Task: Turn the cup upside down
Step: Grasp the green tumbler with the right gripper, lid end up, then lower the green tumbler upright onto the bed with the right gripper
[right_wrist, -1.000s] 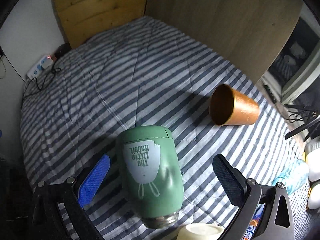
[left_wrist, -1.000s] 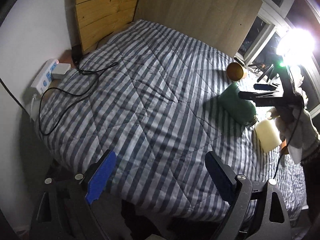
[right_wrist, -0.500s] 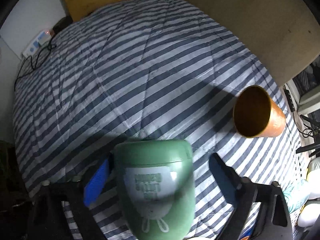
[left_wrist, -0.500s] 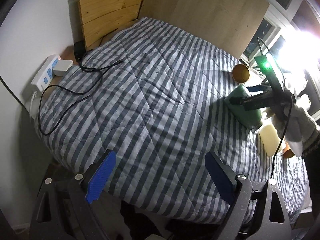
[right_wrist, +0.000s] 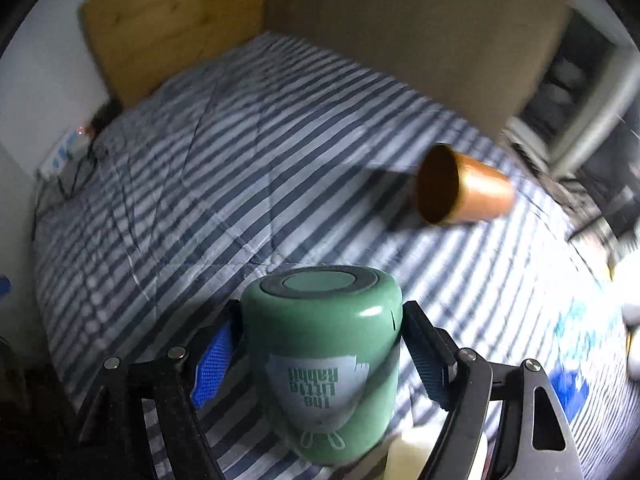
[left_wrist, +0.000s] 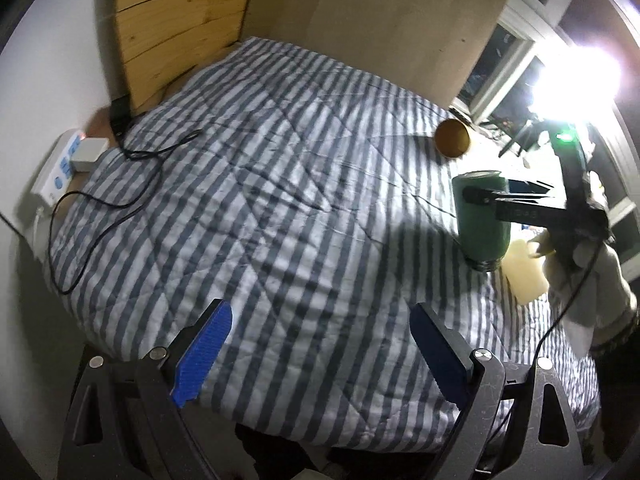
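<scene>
The right tool (right_wrist: 320,354) is clamped on the green cup (right_wrist: 322,356), one blue pad pressed to each side; the cup stands inverted, its printed lettering upside down and its flat base on top, near the right edge of the striped bed (left_wrist: 260,200); the left tool (left_wrist: 316,348) hovers over the bed's near edge with its fingers apart and nothing between them; an orange cup (right_wrist: 460,190) lies on its side beyond the green cup; a cream container (left_wrist: 522,272) sits just beside it.
</scene>
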### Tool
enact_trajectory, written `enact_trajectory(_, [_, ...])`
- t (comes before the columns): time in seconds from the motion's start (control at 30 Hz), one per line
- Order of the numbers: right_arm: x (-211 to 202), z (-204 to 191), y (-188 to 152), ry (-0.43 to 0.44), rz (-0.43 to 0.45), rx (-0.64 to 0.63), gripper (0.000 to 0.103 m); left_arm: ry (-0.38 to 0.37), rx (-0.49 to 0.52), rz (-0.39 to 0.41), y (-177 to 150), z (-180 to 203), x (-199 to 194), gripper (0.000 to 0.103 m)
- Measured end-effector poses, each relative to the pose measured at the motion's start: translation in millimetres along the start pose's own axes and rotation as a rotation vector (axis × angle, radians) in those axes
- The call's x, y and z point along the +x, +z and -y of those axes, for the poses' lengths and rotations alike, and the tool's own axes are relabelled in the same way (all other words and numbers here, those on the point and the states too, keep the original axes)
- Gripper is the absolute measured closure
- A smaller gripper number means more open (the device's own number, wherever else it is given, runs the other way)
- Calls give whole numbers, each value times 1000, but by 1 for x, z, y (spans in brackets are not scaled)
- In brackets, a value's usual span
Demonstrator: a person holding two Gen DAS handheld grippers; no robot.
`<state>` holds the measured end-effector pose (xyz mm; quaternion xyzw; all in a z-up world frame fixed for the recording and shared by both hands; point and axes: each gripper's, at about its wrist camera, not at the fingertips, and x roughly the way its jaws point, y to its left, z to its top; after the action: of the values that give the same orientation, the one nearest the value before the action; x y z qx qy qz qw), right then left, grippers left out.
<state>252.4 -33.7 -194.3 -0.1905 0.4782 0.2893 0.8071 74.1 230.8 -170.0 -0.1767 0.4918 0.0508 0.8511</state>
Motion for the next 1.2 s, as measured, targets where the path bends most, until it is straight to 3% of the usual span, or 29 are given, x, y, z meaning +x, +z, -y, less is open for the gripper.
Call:
enact_trajectory(0.2, [-46,19,-44,-7,146,177,28,-52,86,0,-1,28,6,10])
enact_trajectory(0.43, [-70,22,-87,-52,241,250,28,-101,170,-22,-15,59,25,10])
enact_trajectory(0.73, [-100,21,-130,-17,272,320,28,-139,231,-35,-36,78,36,10])
enact_trajectory(1.0, [-123,13,-167,-43,285,342,28,-166,265,-21,-43,88,38,10])
enact_trajectory(1.2, [-117,9,-184,-77,265,338,28,-183,286,-8,-48,95,36,10])
